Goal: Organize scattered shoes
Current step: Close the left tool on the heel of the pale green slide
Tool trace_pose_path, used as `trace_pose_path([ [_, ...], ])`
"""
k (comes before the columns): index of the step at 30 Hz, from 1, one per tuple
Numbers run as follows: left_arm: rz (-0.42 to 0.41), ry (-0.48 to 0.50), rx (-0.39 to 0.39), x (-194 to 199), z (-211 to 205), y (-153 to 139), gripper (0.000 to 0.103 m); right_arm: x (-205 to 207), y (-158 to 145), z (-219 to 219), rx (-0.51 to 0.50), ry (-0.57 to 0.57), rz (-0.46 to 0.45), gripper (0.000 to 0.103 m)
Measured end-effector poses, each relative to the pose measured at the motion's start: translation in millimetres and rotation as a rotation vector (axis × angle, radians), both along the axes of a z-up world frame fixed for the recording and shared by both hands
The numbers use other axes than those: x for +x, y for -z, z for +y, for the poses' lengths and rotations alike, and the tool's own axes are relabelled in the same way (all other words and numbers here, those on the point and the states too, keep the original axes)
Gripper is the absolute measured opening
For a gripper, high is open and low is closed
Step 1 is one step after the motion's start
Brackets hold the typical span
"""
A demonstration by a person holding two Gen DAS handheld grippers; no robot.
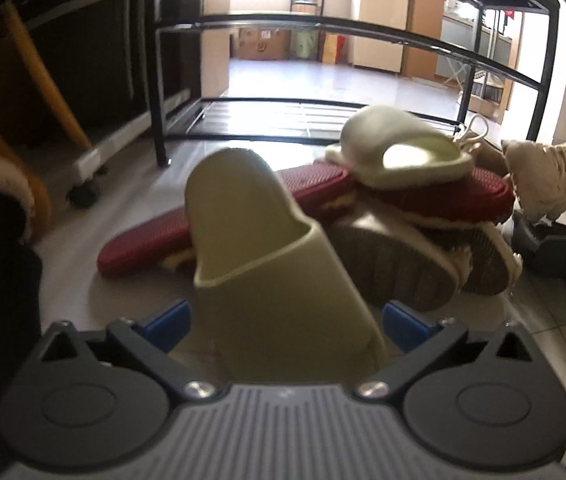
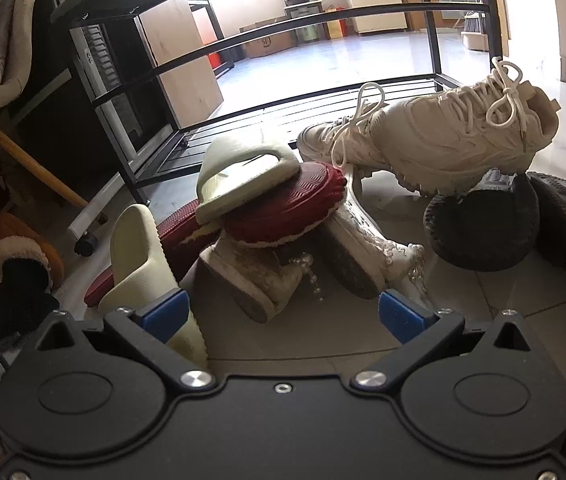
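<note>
**Pale slide between the left gripper's fingers, shoe pile beyond**

A pale green foam slide (image 1: 259, 240) lies on the floor tiles with its heel end between the blue fingertips of the left gripper (image 1: 286, 318); the fingers stand wide, with a gap on each side of the slide, so they do not clamp it. Its smooth, rounded foam could slip or twist if pinched off-centre. Its mate (image 1: 399, 152) rests on top of the heap, across a red slipper (image 1: 435, 196) that lies sole-up, and would slide off if that slipper were nudged. Beneath lie white beaded shoes (image 2: 367, 240), tipped over. A cream laced sneaker (image 2: 443, 140) perches on dark shoes (image 2: 483, 224), and its loose laces could snag. The right gripper (image 2: 281, 314) hangs open and empty before the pile. Behind, the black metal shoe rack (image 2: 323, 92) shows bare lower tiers.
</note>
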State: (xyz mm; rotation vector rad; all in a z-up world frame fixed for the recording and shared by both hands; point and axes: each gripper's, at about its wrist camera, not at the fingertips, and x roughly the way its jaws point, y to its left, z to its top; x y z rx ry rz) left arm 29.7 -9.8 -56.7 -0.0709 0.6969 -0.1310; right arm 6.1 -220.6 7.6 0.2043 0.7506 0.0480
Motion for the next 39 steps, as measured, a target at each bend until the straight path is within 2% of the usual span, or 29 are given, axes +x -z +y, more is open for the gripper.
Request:
trace_pose_path([
  [5, -0.013, 0.004, -0.005, 3, 7, 8, 0.103, 3, 4, 2, -0.003, -0.003, 0.007, 0.103],
  [9, -0.02, -0.012, -0.05, 21, 12, 8, 0.103, 5, 8, 3, -0.006, -0.005, 0.012, 0.103],
  [11, -0.035, -0.018, -0.049, 30, 11, 5, 0.103, 6, 10, 3, -0.007, -0.006, 0.015, 0.103],
  [19, -0.099, 0.19, 0.005, 50, -9, -7, 0.103, 3, 7, 1, 0.01, 0.002, 0.013, 0.103],
  [22, -0.081, 0.221, 0.003, 55, -14, -5, 0.102, 5, 9, 1, 0.003, 0.0, 0.018, 0.103],
  [25, -0.021, 0.245, -0.036, 67, -16, 2, 0.102, 6, 9, 1, -0.002, -0.002, 0.019, 0.103],
  [27, 0.015, 0.227, -0.043, 74, -15, 6, 0.095, 7, 10, -1, -0.001, 0.001, 0.018, 0.103],
  [28, 0.022, 0.216, -0.036, 75, -15, 7, 0.086, 7, 10, -1, -0.001, 0.002, 0.019, 0.103],
  [30, 0.039, 0.192, -0.023, 78, -14, 8, 0.06, 8, 10, -3, -0.003, 0.006, 0.02, 0.103],
  [31, 0.048, 0.186, -0.022, 79, -13, 8, 0.055, 8, 10, -4, -0.002, 0.008, 0.02, 0.103],
  [34, 0.053, 0.199, -0.019, 78, -10, 8, 0.054, 9, 9, -7, 0.002, 0.016, 0.019, 0.103],
  [39, 0.056, 0.234, -0.036, 77, -6, 3, 0.043, 8, 4, -9, 0.004, 0.024, 0.01, 0.103],
])
